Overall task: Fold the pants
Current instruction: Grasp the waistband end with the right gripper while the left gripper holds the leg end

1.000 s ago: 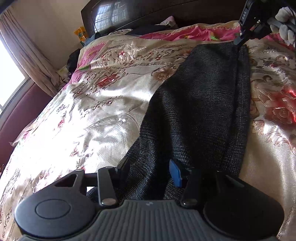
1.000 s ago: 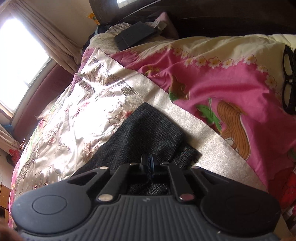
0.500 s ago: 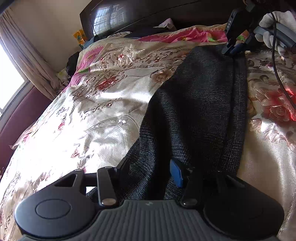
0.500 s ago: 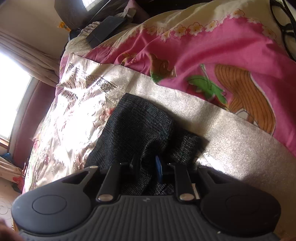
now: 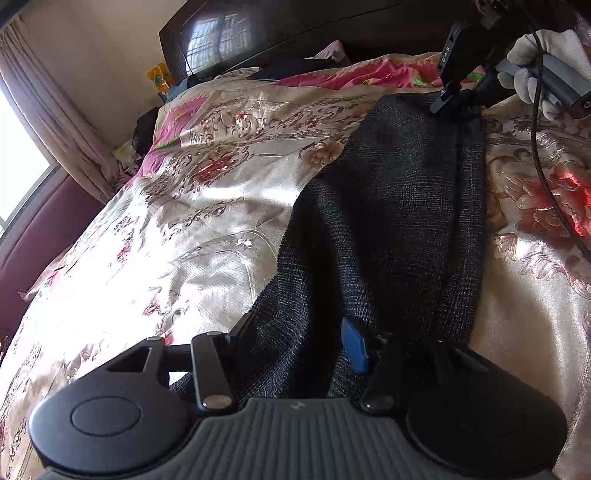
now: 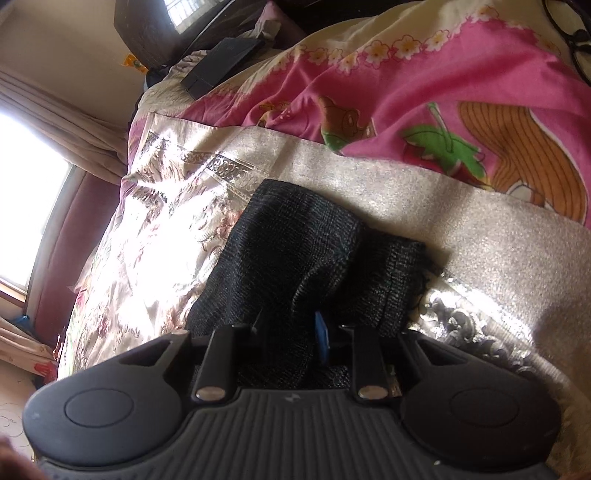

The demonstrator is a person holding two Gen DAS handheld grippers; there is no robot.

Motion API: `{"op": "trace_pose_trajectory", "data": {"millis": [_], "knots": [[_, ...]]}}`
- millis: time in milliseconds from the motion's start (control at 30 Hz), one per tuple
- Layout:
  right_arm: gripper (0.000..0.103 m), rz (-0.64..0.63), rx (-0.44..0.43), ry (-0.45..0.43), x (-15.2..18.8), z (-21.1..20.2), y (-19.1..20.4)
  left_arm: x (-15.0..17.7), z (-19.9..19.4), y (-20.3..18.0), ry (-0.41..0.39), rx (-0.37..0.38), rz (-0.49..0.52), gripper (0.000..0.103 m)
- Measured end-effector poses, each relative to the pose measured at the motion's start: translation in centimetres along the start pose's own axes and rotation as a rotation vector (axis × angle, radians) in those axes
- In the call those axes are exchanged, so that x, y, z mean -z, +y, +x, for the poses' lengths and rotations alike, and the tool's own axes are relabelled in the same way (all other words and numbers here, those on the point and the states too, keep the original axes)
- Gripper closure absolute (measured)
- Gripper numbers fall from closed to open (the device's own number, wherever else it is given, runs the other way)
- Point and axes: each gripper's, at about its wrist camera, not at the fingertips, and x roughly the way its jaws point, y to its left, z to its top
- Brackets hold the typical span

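Dark grey checked pants lie lengthwise on the floral satin bedspread. My left gripper is at their near end. Its jaws are opening, with a bunch of cloth between the fingers and the blue pad showing bare. At the far end a white-gloved hand holds my right gripper with its tip down on the cloth. In the right wrist view, the right gripper is closing on a raised fold of the pants, which fills the gap.
A pink cartoon blanket lies beyond the pants' far end, with a dark flat case and glasses on it. A dark headboard backs the bed. A black cable hangs at the right. A window and curtain are on the left.
The right gripper has come down and rolled at the pants' far end, and its fingers have parted around a thicker fold of cloth. The left gripper has stayed in place.
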Motion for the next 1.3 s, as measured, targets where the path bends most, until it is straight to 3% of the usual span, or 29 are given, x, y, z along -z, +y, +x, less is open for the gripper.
{"op": "trace_pose_trajectory", "data": {"millis": [233, 333, 433, 533, 600, 667, 800, 933, 1000, 1067, 1133, 1300], "knots": [[0.100, 0.021, -0.093, -0.050, -0.5, -5.0, -0.3, 0.2, -0.4, 0.1, -0.005, 0.002, -0.005, 0.037], [0.100, 0.000, -0.043, -0.062, 0.0, -5.1, -0.9, 0.2, -0.2, -0.1, 0.001, 0.003, 0.001, 0.037], [0.100, 0.111, -0.044, -0.042, 0.2, -4.8, -3.0, 0.3, -0.2, -0.4, 0.005, 0.002, 0.013, 0.037], [0.100, -0.025, -0.065, -0.083, 0.4, -6.1, -0.8, 0.2, -0.4, -0.4, 0.001, 0.003, 0.028, 0.037], [0.100, -0.051, -0.013, -0.070, 0.0, -5.5, -0.7, 0.2, -0.2, -0.5, 0.011, 0.008, 0.030, 0.037], [0.100, -0.029, 0.075, -0.007, -0.1, -4.0, -1.7, 0.3, 0.2, -0.5, 0.024, 0.005, 0.032, 0.036], [0.095, -0.073, 0.096, -0.015, 1.3, -4.8, -1.9, 0.9, 0.0, -0.7, 0.029, 0.004, 0.022, 0.036], [0.095, -0.021, 0.082, 0.004, 1.9, -5.7, -2.8, 1.4, -0.7, -0.5, 0.022, -0.002, 0.022, 0.036], [0.088, 0.019, 0.047, -0.008, 1.9, -5.4, -3.1, 1.7, -1.0, -0.2, 0.019, -0.008, 0.010, 0.036], [0.070, 0.053, 0.023, -0.005, 2.0, -4.1, -3.1, 2.1, -1.1, -0.1, 0.034, -0.013, -0.020, 0.035], [0.063, 0.055, -0.002, -0.013, 2.3, -2.4, -2.7, 2.5, -1.2, -0.2, 0.041, -0.015, -0.036, 0.035], [0.063, 0.136, -0.070, -0.079, 2.9, -1.2, -3.0, 3.0, -1.8, -0.5, 0.039, -0.020, -0.044, 0.035]]}}
